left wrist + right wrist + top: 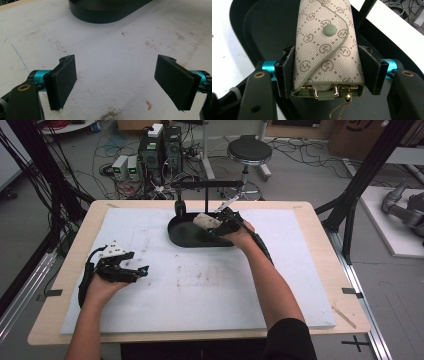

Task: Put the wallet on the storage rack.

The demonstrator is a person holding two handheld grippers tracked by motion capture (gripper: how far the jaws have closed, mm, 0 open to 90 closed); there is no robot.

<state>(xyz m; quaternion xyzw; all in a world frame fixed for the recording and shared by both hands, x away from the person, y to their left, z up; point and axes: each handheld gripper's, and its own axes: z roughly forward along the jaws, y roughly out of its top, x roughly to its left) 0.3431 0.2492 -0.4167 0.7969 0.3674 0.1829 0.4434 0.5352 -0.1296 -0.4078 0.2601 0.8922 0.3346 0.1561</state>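
Left gripper (131,270): jaws wide, nothing between, resting on white foam mat (165,305), well apart from tray.

Right gripper (220,226): clamped on key pouch (325,47) across its width, held over black oval tray (182,239).

Pouch: soft woven fabric, light, likely yields under pads; grip mid-body, below snap button (329,30), clear of dangling gold clip (338,110).

Repeating circled "M" monogram; no other readable text.

A light wooden table (320,250) topped with a scuffed white foam sheet (200,290) stands on a grey floor (310,175) strewn with cables (115,150). Beyond it are a round black stool (249,151) and stacked computer towers (161,147). Black metal frame posts (367,170) rise on both sides.
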